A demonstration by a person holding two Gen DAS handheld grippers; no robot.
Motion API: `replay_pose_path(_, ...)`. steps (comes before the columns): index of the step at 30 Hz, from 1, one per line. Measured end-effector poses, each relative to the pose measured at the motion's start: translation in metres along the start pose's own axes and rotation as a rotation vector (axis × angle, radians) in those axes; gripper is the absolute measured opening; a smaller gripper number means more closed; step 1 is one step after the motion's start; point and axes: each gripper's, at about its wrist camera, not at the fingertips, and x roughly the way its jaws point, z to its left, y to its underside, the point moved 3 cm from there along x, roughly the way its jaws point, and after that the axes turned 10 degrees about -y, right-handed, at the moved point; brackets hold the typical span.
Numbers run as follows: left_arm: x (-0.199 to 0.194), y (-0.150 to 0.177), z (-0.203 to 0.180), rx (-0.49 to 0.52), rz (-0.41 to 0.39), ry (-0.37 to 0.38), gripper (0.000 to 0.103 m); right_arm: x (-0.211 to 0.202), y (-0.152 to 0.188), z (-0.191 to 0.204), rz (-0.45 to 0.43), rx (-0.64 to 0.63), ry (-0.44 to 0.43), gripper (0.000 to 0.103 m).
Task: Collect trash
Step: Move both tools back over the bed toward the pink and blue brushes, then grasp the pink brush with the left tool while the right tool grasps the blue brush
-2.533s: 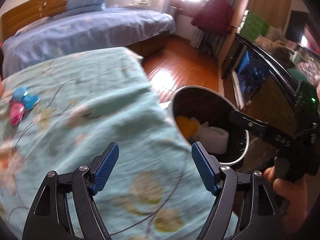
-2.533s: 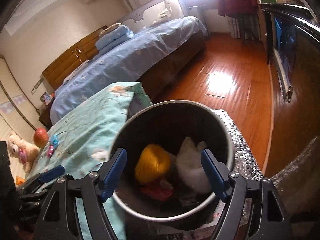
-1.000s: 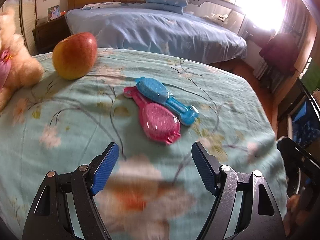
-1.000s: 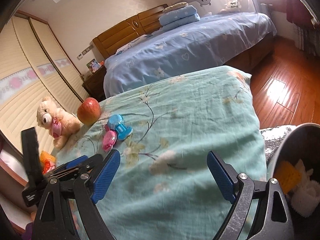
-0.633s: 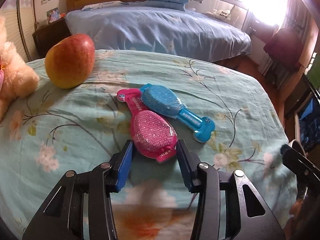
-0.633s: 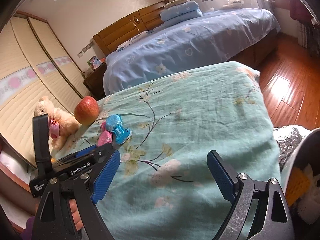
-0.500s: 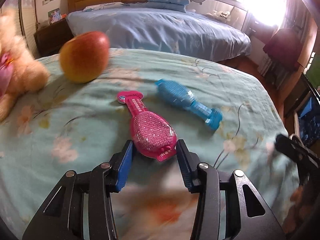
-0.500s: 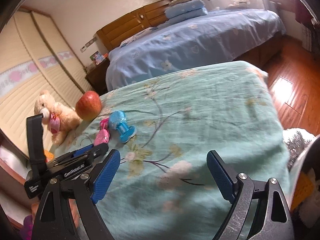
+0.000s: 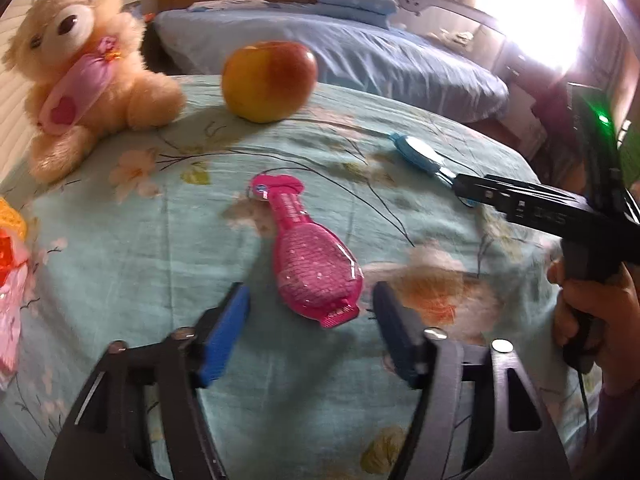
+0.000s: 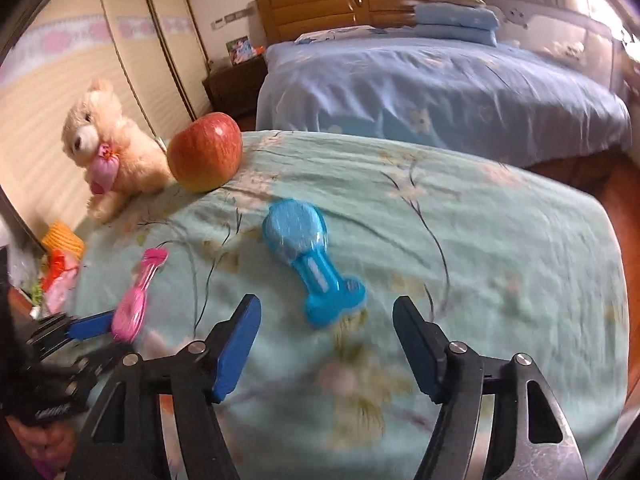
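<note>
Both grippers are hovering low over the floral bedspread (image 10: 500, 240). Left gripper (image 9: 310, 322) is spreading its jaws, gripping nothing — the pink packet (image 9: 310, 256) is lying just ahead of its tips, wide end nearest, long axis running away toward the apple (image 9: 269, 80). Right gripper (image 10: 326, 338) is narrowing its jaws, also empty, with the blue packet (image 10: 308, 254) just ahead, handle end nearest. Each packet is sitting closest to its own hand.
</note>
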Motion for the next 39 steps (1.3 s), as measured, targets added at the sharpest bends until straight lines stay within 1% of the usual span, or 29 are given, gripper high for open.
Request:
replay_pose_path(1,-0.001,0.000,0.001,-0.011,-0.004,-0.004,0.074,0.005,-0.003,0.000,0.011,-0.016,0.011,0.070)
replay_pose_path(4,0.000,-0.004,0.006,-0.055,-0.014,-0.015,0.074,0.022,-0.011,0.000,0.035,-0.046,0.037,0.070)
replay_pose_path(6,0.009,-0.006,0.005,-0.058,0.002,-0.058,0.072,0.033,-0.012,0.001,0.058,-0.062,0.046,0.068)
replay_pose_path(7,0.011,-0.007,0.004,-0.056,0.004,-0.077,0.066,0.035,-0.013,0.003,0.061,-0.075,0.056,0.065)
replay_pose_path(8,0.012,-0.009,0.002,-0.049,-0.004,-0.093,0.057,0.037,-0.014,0.007,0.070,-0.097,0.067,0.061)
replay_pose_path(9,0.013,-0.009,0.001,-0.042,-0.004,-0.090,0.052,0.038,-0.014,0.010,0.072,-0.113,0.072,0.050)
replay_pose_path(10,0.013,-0.009,-0.001,-0.035,-0.004,-0.093,0.044,0.037,-0.013,0.012,0.068,-0.126,0.074,0.036)
replay_pose_path(11,0.012,-0.009,-0.001,-0.030,-0.008,-0.096,0.032,0.035,-0.012,0.013,0.063,-0.124,0.064,0.028)
replay_pose_path(12,0.011,-0.008,-0.002,-0.029,-0.009,-0.081,0.030,0.033,-0.010,0.012,0.060,-0.110,0.048,0.022)
replay_pose_path(15,0.006,-0.004,-0.004,-0.033,-0.010,-0.036,0.029,0.021,-0.001,0.007,0.043,-0.039,0.005,0.021)
replay_pose_path(18,-0.005,0.001,-0.012,-0.021,-0.021,0.007,0.028,0.000,0.015,0.005,0.016,0.037,-0.040,0.021)
replay_pose_path(21,-0.015,0.006,-0.023,-0.005,-0.036,0.046,0.026,-0.020,0.033,0.008,-0.008,0.073,-0.048,0.021)
replay_pose_path(22,-0.018,0.007,-0.027,0.001,-0.038,0.059,0.016,-0.027,0.040,0.008,-0.017,0.091,-0.056,0.021)
replay_pose_path(23,-0.021,0.008,-0.031,0.007,-0.036,0.079,0.016,-0.035,0.047,0.008,-0.028,0.110,-0.062,0.021)
replay_pose_path(27,-0.032,0.017,-0.051,0.036,-0.044,0.128,0.016,-0.063,0.071,0.002,-0.068,0.166,-0.051,0.021)
replay_pose_path(31,-0.041,0.024,-0.068,0.057,-0.049,0.181,0.016,-0.083,0.088,-0.005,-0.098,0.215,-0.037,0.021)
replay_pose_path(39,-0.058,0.039,-0.107,0.138,-0.057,0.239,0.015,-0.121,0.114,-0.012,-0.168,0.273,-0.008,0.021)
